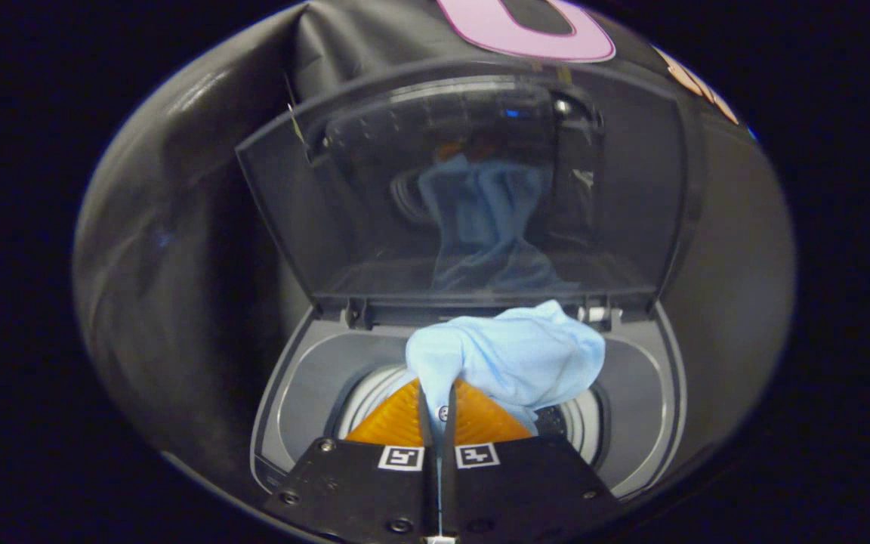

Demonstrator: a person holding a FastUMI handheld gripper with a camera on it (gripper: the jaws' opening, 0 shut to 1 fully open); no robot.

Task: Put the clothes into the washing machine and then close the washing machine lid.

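Cloth pinched and hanging right over the washer's mouth

Up close, the gripper (436, 393) has its fingers clenched together on a fold of the light blue cloth (514, 359); the bundle bulges just ahead of the fingertips, above the drum opening (374, 393) of the washing machine (643, 378); beyond it the lid (374, 227) stands raised, its glass mirroring the cloth

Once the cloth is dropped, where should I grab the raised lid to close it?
Take the transparent washing machine lid by its free top edge, coming from the front above the drum opening; it stands upright on rear hinges. The gripper is shut on the light blue cloth.
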